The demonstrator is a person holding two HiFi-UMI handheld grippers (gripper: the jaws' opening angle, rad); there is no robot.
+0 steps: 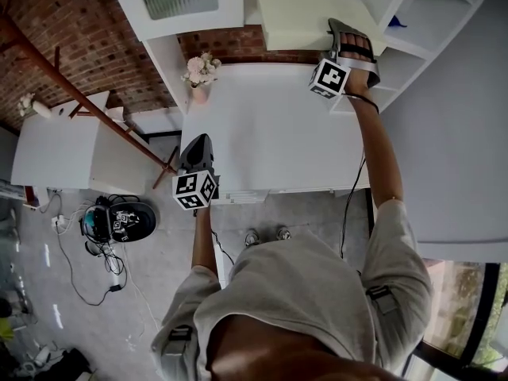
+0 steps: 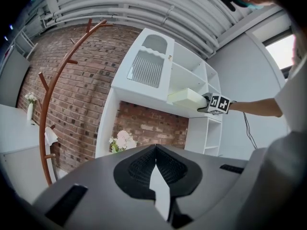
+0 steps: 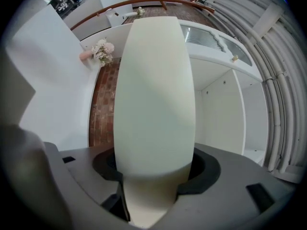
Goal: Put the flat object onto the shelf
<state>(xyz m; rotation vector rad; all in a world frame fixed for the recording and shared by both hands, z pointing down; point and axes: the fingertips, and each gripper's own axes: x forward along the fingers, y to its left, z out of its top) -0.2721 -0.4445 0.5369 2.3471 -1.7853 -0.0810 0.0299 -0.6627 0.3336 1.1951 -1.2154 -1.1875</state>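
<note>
The flat object [image 1: 309, 14] is a pale cream slab, held level at the white shelf unit [image 1: 429, 22]. My right gripper [image 1: 350, 40] is shut on its near end, arm stretched out over the table. In the right gripper view the slab [image 3: 153, 95] runs straight ahead from between the jaws [image 3: 153, 178] toward the shelf compartments [image 3: 218, 104]. Whether it rests on the ledge I cannot tell. The left gripper view shows the slab [image 2: 187, 97] and right gripper [image 2: 218, 103] at the shelf [image 2: 184, 73]. My left gripper [image 1: 198, 141] hangs shut and empty by the table's front left corner, its jaws [image 2: 155, 148] meeting.
A white table [image 1: 262, 133] stands below the shelf, with a small vase of flowers [image 1: 200, 71] at its back left. A brown wooden coat rack [image 1: 79, 94] leans at the left before a brick wall. Cables and a round device [image 1: 119, 221] lie on the floor.
</note>
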